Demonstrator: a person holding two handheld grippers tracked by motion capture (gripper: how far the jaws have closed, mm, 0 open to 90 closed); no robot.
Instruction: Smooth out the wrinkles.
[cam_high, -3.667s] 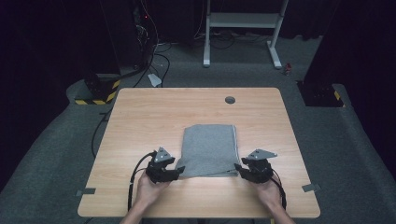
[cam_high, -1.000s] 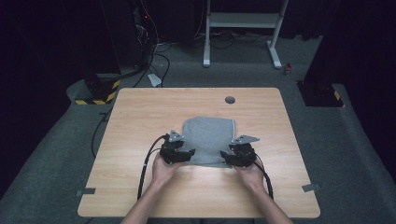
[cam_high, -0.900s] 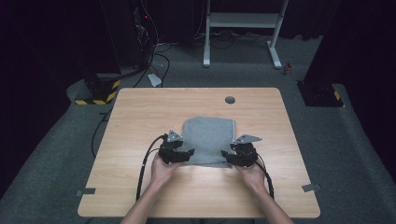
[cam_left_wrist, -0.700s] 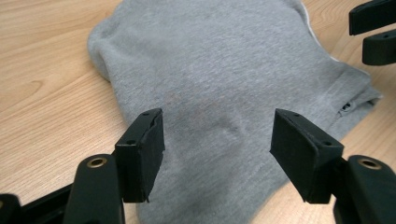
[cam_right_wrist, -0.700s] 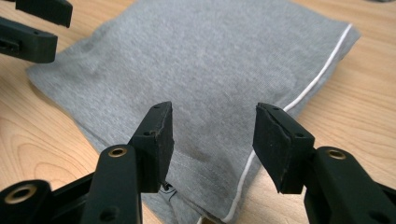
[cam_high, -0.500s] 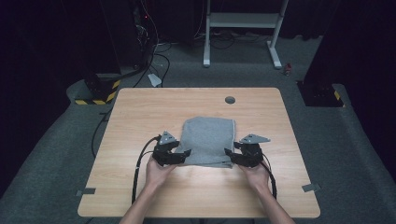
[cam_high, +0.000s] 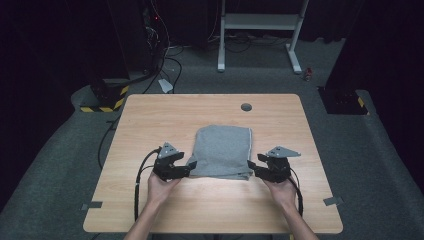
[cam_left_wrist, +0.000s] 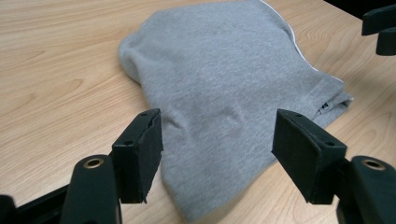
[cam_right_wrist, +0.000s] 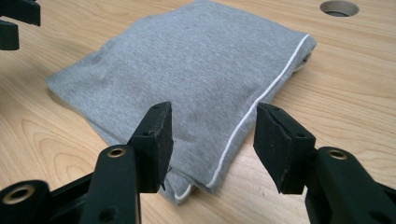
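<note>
Writing or labels cannot be seen on the grey cloth, on the grippers, or on the wooden table. No words can be read anywhere.

The cloth is folded and lies flat near the middle of the table, a bit toward the person's side. In the high view its long side runs from 6 o'clock up to 12 o'clock. A thin white line runs along its edge at 3 o'clock. The far end looks rounded, and the near end is a straight folded edge with layers showing.

The left gripper sits at about 8 o'clock from the cloth's middle, right at the near left corner. Its jaws are spread apart with nothing pinched; in the left gripper view the cloth lies on the table under and past them. The left hand holds it from behind, arm coming up from the bottom.

The right gripper sits at about 4 o'clock, at the near right corner. Its jaws are also apart and hold nothing; in the right gripper view the white-edged corner lies below them. The right hand holds it the same way. Both grippers point inward at the cloth. A round hole is in the table at 12 o'clock.
</note>
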